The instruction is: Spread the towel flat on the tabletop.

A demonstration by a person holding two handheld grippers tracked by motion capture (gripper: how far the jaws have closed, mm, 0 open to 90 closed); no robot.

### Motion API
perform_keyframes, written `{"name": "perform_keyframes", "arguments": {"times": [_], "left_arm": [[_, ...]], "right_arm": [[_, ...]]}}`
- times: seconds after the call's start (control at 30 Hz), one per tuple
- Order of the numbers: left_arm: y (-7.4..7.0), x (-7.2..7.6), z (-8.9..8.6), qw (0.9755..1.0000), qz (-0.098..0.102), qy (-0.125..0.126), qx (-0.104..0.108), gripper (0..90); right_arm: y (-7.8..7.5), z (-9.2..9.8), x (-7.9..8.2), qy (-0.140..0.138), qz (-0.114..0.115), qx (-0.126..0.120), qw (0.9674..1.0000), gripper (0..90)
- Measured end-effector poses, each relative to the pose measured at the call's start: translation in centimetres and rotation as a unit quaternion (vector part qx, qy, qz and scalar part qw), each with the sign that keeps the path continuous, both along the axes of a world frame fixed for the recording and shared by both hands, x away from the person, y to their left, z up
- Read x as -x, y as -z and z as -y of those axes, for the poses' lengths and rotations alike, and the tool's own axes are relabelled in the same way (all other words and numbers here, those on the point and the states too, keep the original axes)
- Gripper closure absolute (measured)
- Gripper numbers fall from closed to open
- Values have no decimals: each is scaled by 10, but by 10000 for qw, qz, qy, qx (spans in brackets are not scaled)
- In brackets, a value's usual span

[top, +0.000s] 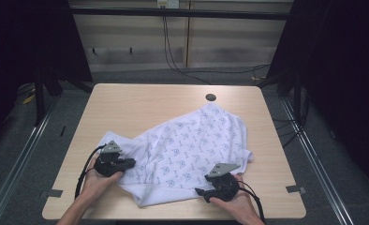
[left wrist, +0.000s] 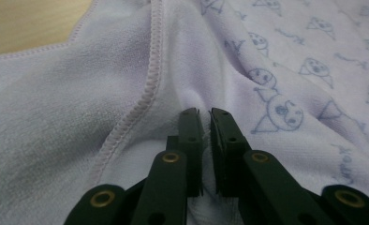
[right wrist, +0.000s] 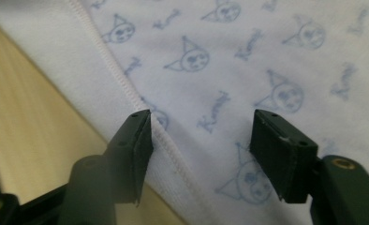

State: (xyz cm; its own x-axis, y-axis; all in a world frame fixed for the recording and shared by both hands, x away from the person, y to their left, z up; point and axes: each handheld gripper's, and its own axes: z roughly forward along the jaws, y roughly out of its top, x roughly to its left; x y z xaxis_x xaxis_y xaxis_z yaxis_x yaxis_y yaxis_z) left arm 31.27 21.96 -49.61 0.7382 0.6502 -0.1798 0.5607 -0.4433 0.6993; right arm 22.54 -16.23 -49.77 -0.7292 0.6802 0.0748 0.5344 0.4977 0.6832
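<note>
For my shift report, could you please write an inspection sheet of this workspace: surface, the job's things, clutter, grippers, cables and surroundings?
Surface: light wooden table, with a dark round hole near the far edge.
Job's things: white garment with a blue cartoon print, spread rumpled over the near half of the table.
Clutter: nothing seen on the table.
Grippers: left gripper nearly shut, pinching a fold of cloth beside a seam; right gripper open, jaws astride the stitched hem.
Cables: black cable trails from the left gripper; black cables hang down the back wall to the floor.
Surroundings: dark curtains on both sides, grey floor.
</note>
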Motion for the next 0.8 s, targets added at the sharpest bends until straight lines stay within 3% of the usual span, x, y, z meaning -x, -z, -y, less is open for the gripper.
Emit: {"name": "perform_keyframes", "arguments": {"times": [0.03, 0.1, 0.13, 0.17, 0.2, 0.23, 0.27, 0.3, 0.37, 0.4, 0.43, 0.47, 0.5, 0.53, 0.57, 0.63, 0.7, 0.73, 0.8], "left_arm": [[0, 2, 1, 10000, -4, 11, 5, 830], [0, 5, 3, 9999, -82, 80, 90, 825], [0, 6, 4, 9999, -77, 108, 81, 824], [0, 7, 6, 9998, -97, 116, 97, 821], [0, 9, 10, 9992, -177, 260, 255, 805], [0, 9, 10, 9992, -177, 260, 255, 786], [0, 10, 17, 9989, -136, 382, 217, 784], [0, 10, 17, 9989, -136, 382, 217, 785], [0, 10, 27, 9987, -167, 434, 224, 785], [0, 11, 32, 9984, -180, 476, 233, 786], [0, 14, 43, 9975, -265, 587, 288, 786], [0, 14, 43, 9975, -265, 587, 288, 782], [0, 17, 48, 9970, -289, 653, 304, 777], [0, 20, 55, 9964, -317, 719, 306, 777], [0, 27, 68, 9944, -391, 906, 368, 768], [0, 30, 75, 9935, -442, 968, 416, 758], [-2, 39, 98, 9899, -485, 1248, 460, 708], [-2, 39, 98, 9899, -485, 1248, 460, 664], [-7, 41, 105, 9871, -515, 1408, 565, 626]], "right_arm": [[0, 1, -2, 41, 65, 71, 9999, 414], [0, 5, -8, 134, 95, 125, 9998, 506], [-1, 8, -11, 206, 81, 126, 9997, 580], [-1, 17, -20, 277, 50, 111, 9995, 731], [-2, 22, -25, 285, 11, 110, 9995, 769], [-2, 22, -25, 285, 11, 110, 9995, 769], [-1, 33, -38, 446, 21, 98, 9990, 805], [-1, 33, -38, 446, 21, 98, 9990, 805], [-1, 43, -52, 679, 54, 140, 9976, 813], [0, 56, -67, 861, 26, 97, 9962, 816], [1, 62, -74, 994, 25, 84, 9950, 816], [1, 62, -74, 994, 25, 84, 9950, 816], [1, 76, -86, 1168, 69, 104, 9931, 815], [1, 76, -86, 1168, 69, 104, 9931, 815], [3, 88, -97, 1382, 52, 35, 9904, 814], [3, 92, -101, 1495, 90, 75, 9887, 814], [4, 101, -113, 1671, 208, 172, 9856, 812], [4, 101, -113, 1671, 208, 172, 9856, 812], [3, 102, -118, 1727, 280, 335, 9840, 800]]}}
